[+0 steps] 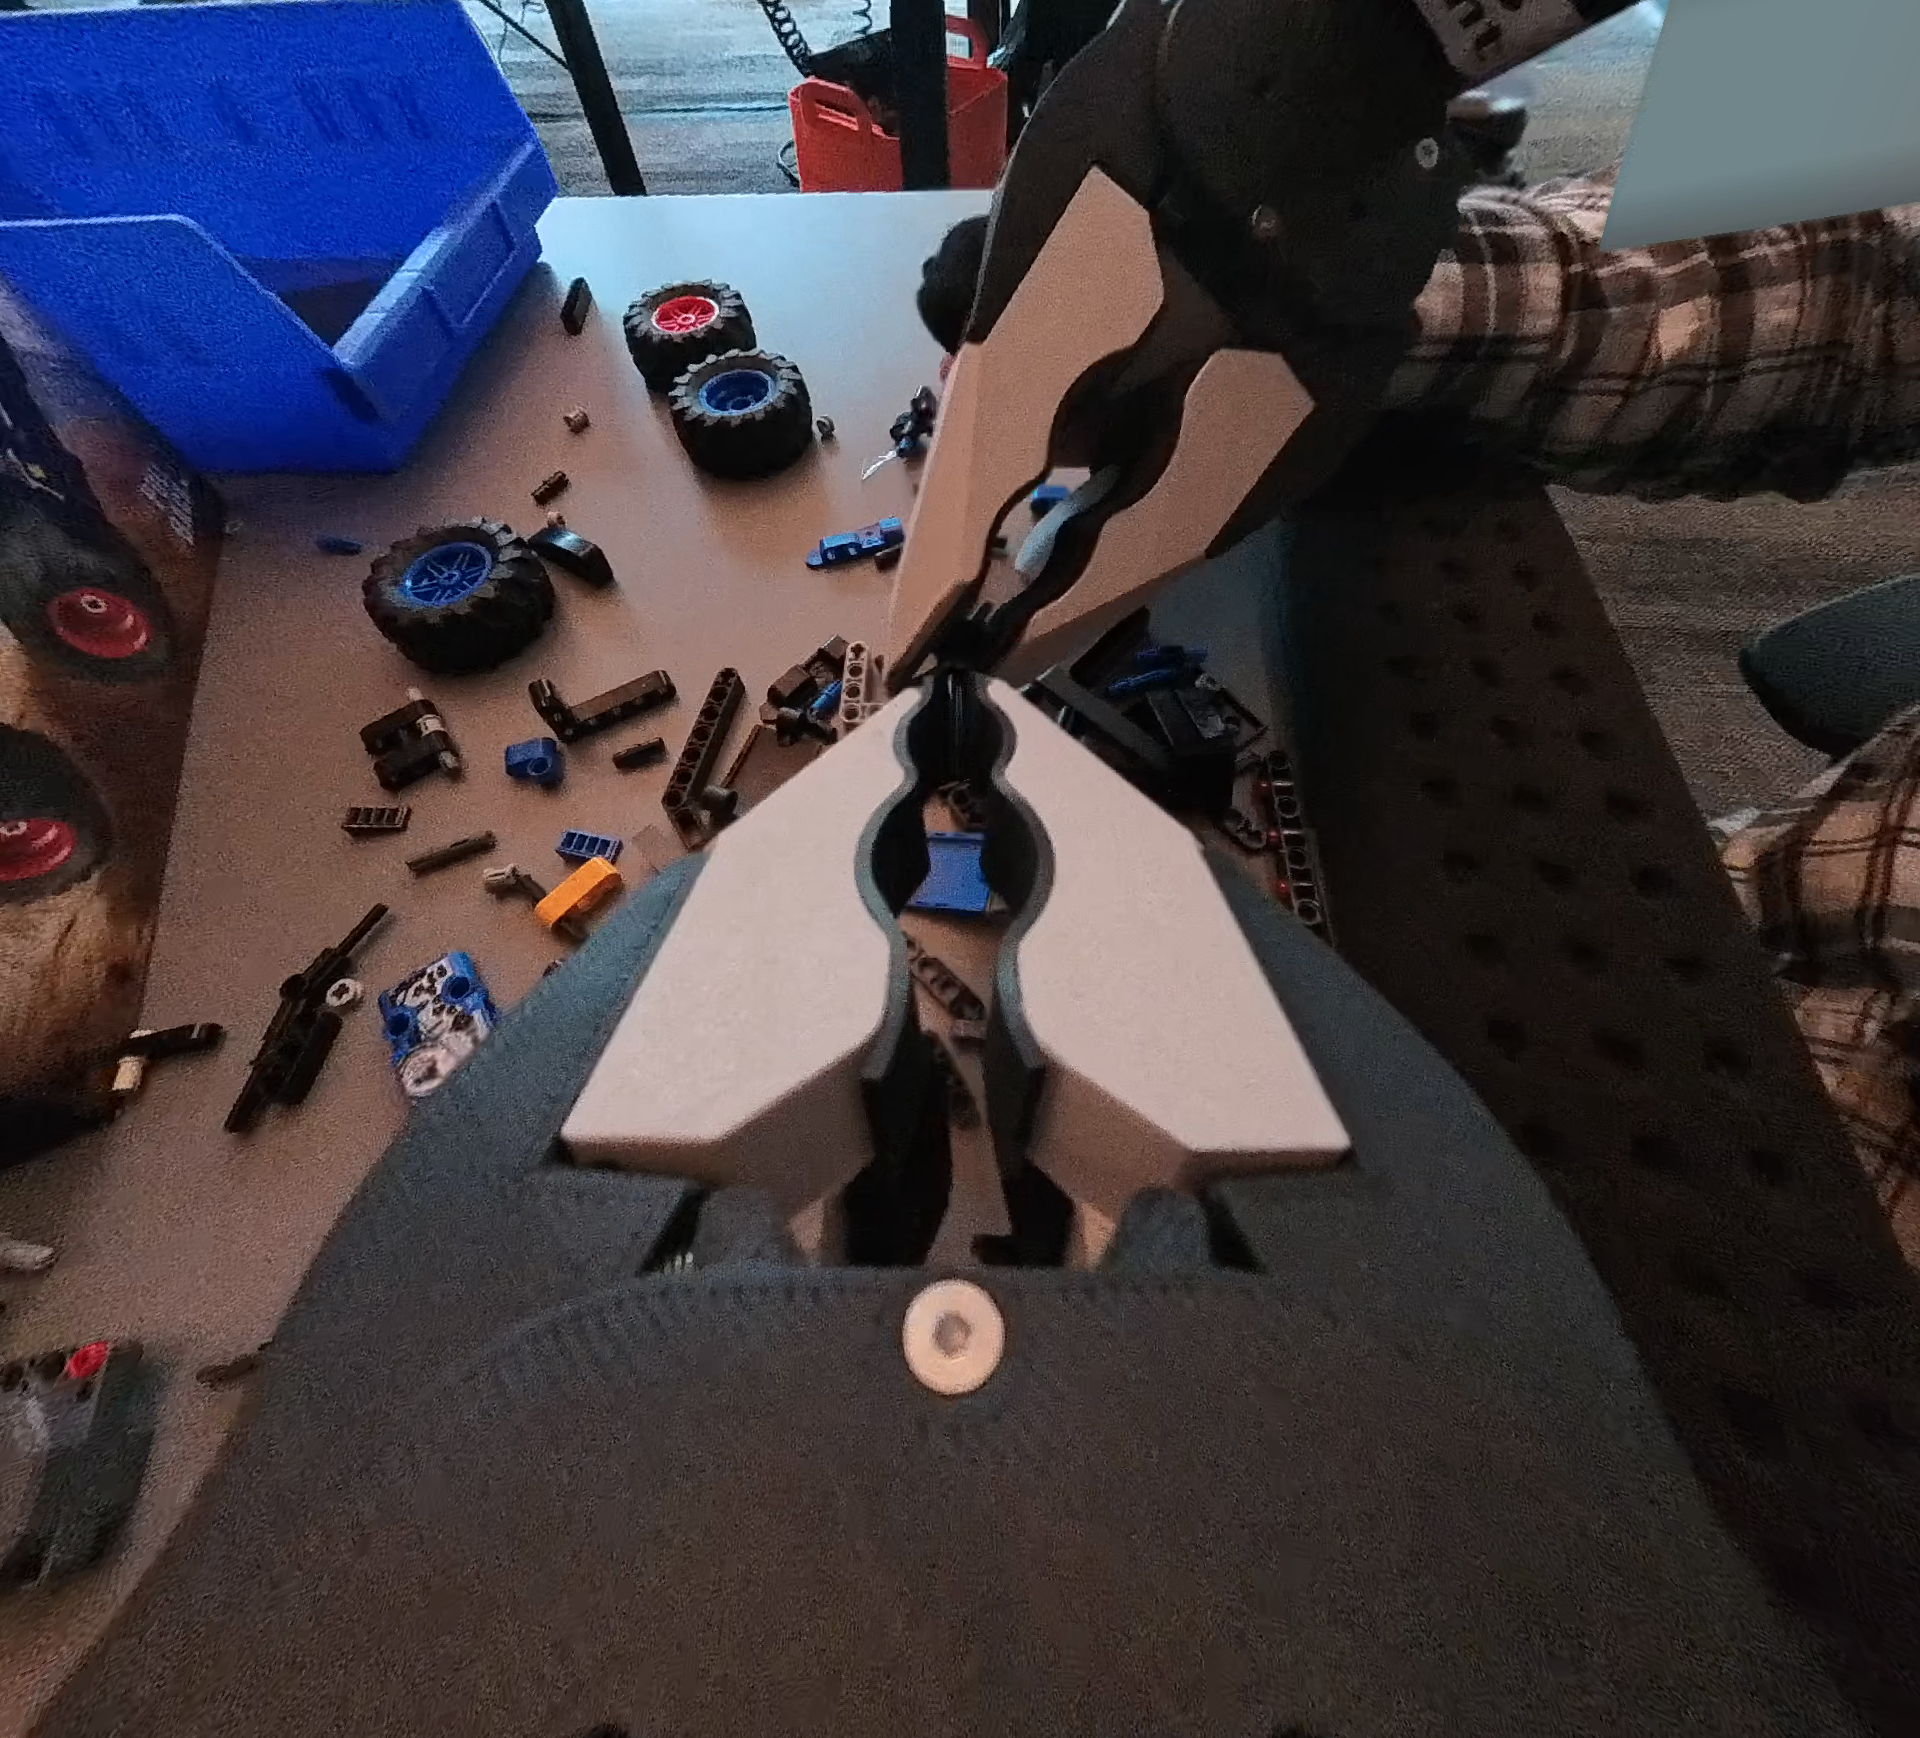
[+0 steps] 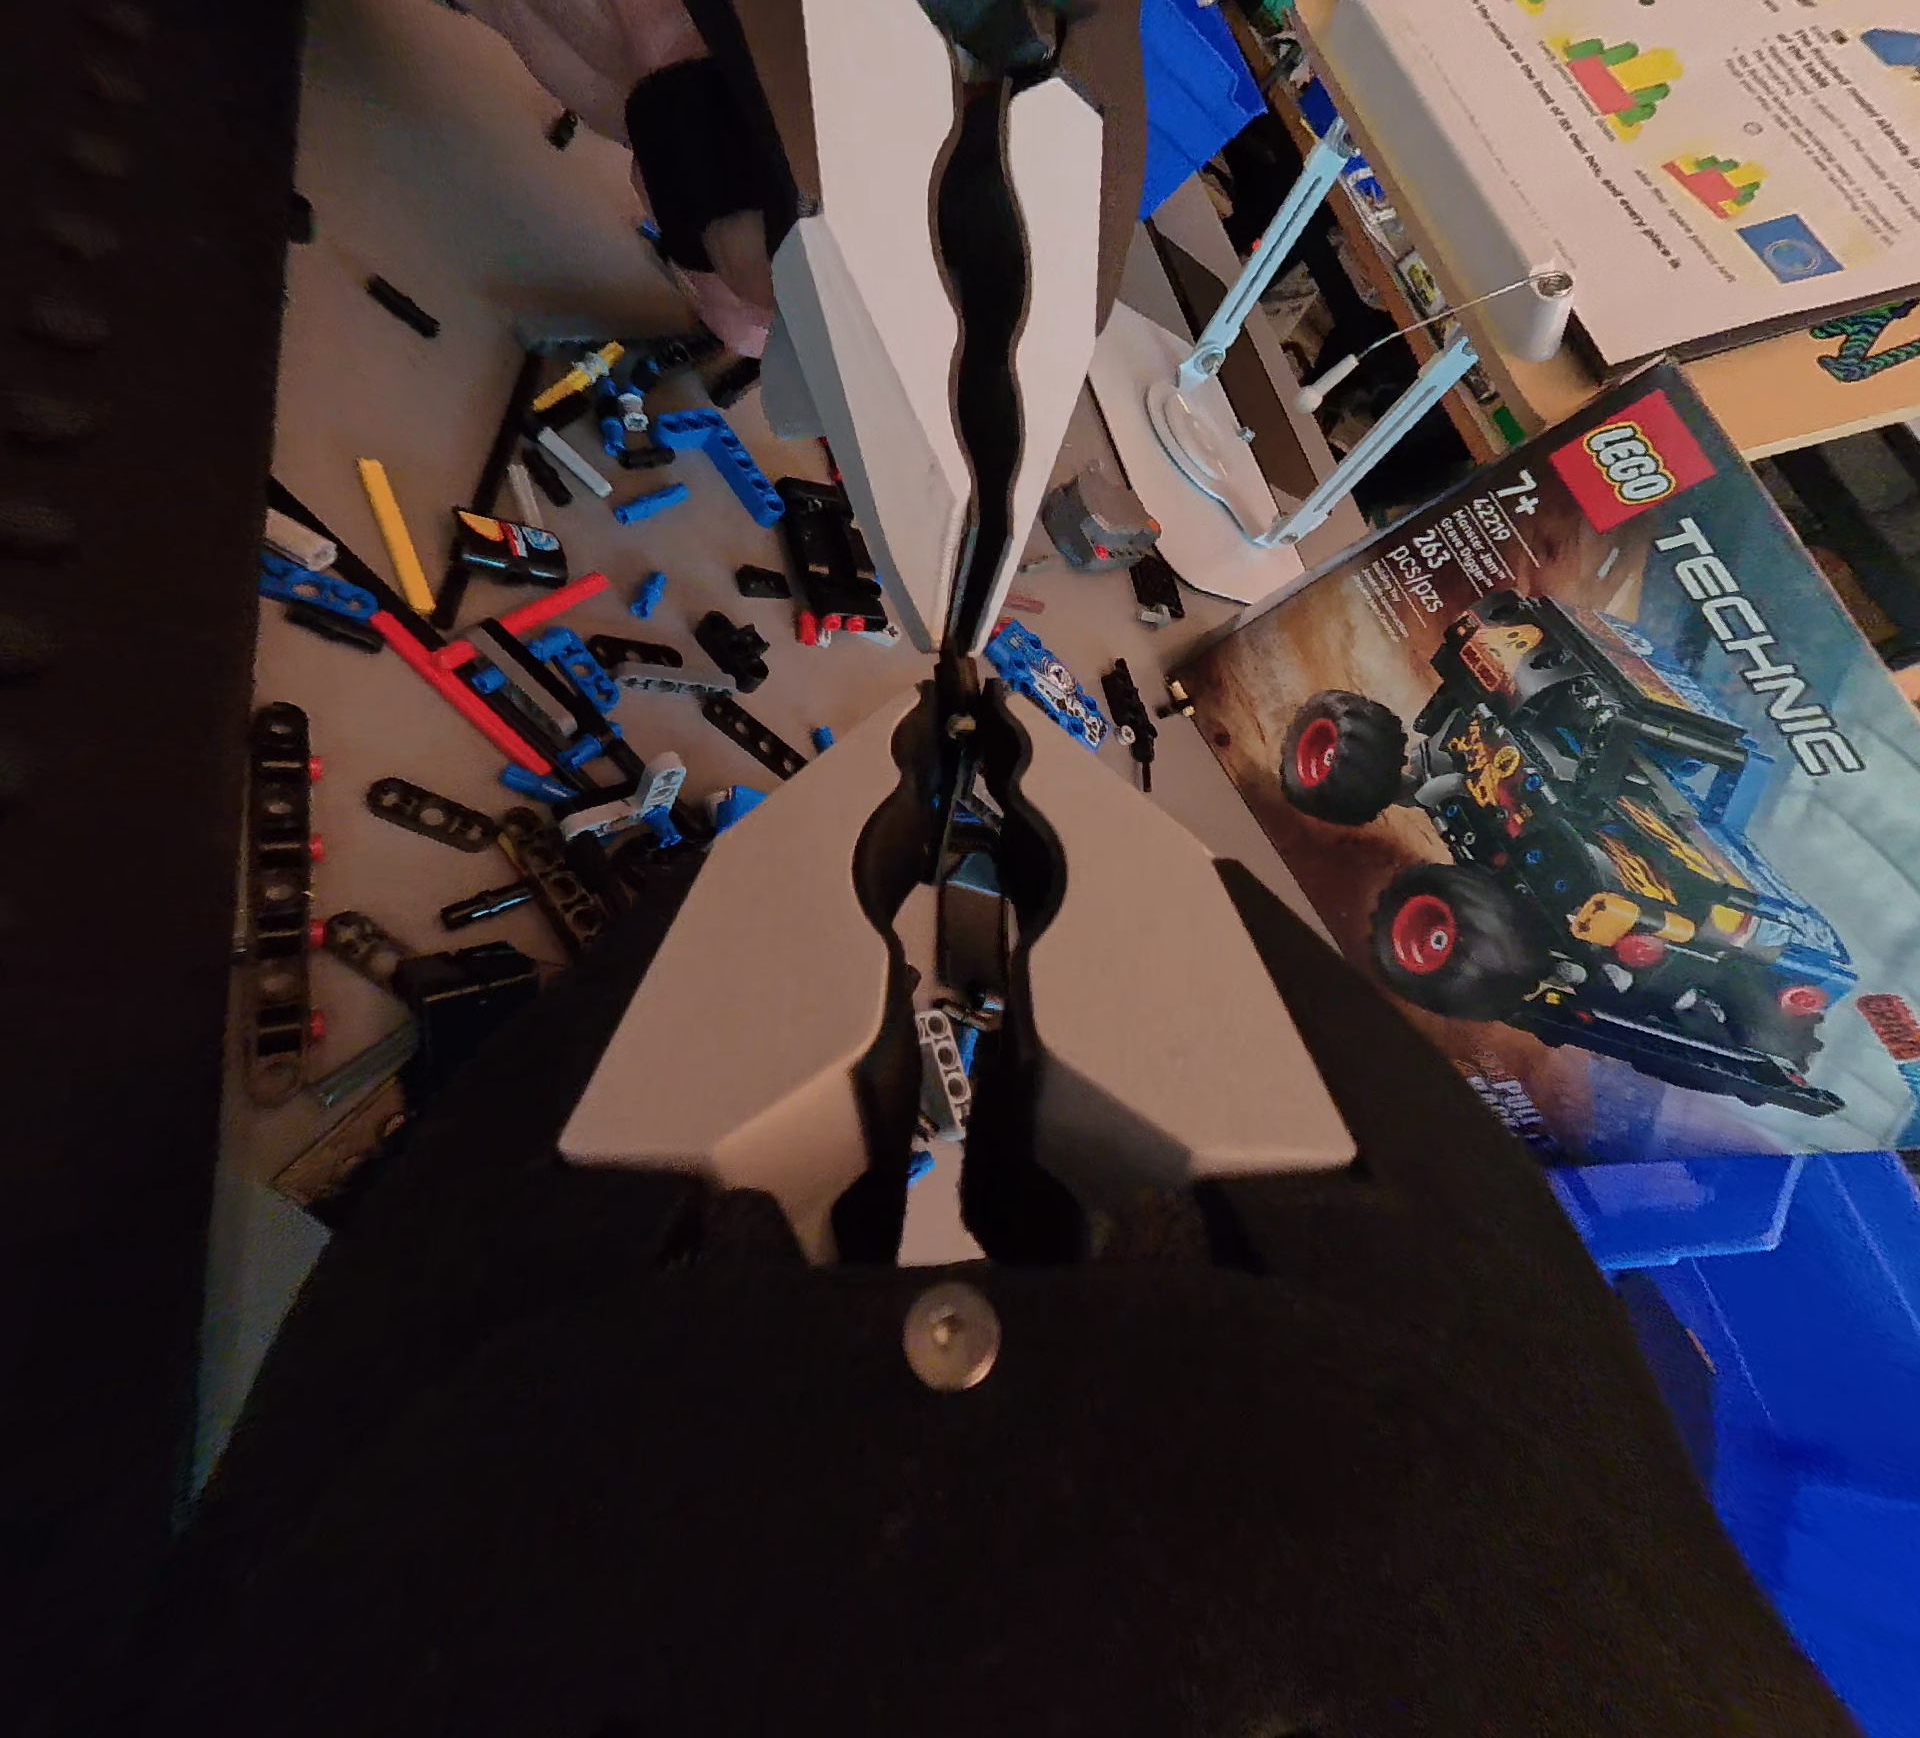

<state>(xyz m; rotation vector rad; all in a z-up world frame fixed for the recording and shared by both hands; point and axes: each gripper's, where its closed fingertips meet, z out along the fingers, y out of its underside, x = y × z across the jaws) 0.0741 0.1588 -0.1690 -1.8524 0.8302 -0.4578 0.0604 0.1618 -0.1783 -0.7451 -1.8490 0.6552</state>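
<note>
My left gripper (image 1: 951, 696) and right gripper (image 1: 963, 641) meet tip to tip above a grey table (image 1: 790, 254) strewn with toy building parts. In the left wrist view the right gripper comes down from the upper right, and a small black part (image 1: 964, 649) sits pinched where the tips touch. The left gripper's jaws are closed on a thin black piece. In the right wrist view my right gripper (image 2: 956, 701) is closed on a small black part (image 2: 958, 732). The left gripper (image 2: 961, 644) comes down from above with its tips pressed together against it.
A blue bin (image 1: 260, 234) stands at the table's far left, with three black tyres (image 1: 457, 592) with blue or red hubs near it. A toy set box (image 2: 1558, 753) stands upright beside a white desk lamp (image 2: 1299, 400). Loose beams and pins (image 2: 468, 680) lie below. A plaid sleeve (image 1: 1662, 358) is at the right.
</note>
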